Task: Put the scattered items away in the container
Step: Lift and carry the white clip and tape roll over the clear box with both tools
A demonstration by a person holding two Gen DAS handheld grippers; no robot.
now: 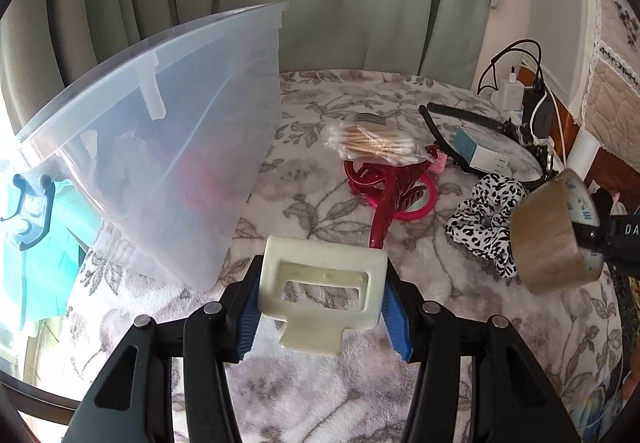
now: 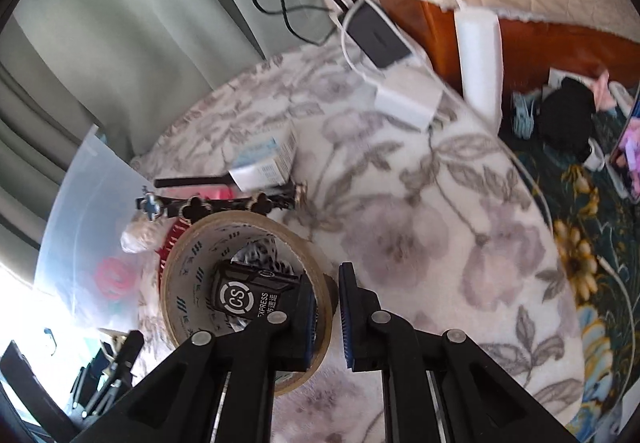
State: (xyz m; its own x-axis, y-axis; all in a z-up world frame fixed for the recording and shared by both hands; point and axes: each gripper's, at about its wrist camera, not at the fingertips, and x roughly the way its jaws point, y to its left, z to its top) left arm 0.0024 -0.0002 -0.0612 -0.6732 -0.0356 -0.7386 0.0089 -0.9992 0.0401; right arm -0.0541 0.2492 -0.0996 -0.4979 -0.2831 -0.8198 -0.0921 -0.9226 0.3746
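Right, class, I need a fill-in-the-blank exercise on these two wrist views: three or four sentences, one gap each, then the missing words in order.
1. The left gripper is closed on a cream-white plastic ____.
2. The right gripper pinches the wall of a roll of brown ____.
3. The bag of cotton swabs lies on the ____-patterned cloth.
4. The black-and-white scrunchie lies to the ____ of the red hair claw in the left wrist view.

Missing words: clip; tape; floral; right

left gripper (image 1: 322, 307) angled down, blue pads clamped either side of a cream plastic clip (image 1: 320, 289); right gripper (image 2: 325, 317) also tilted down, jaws pinched on the wall of a tape roll (image 2: 240, 243)
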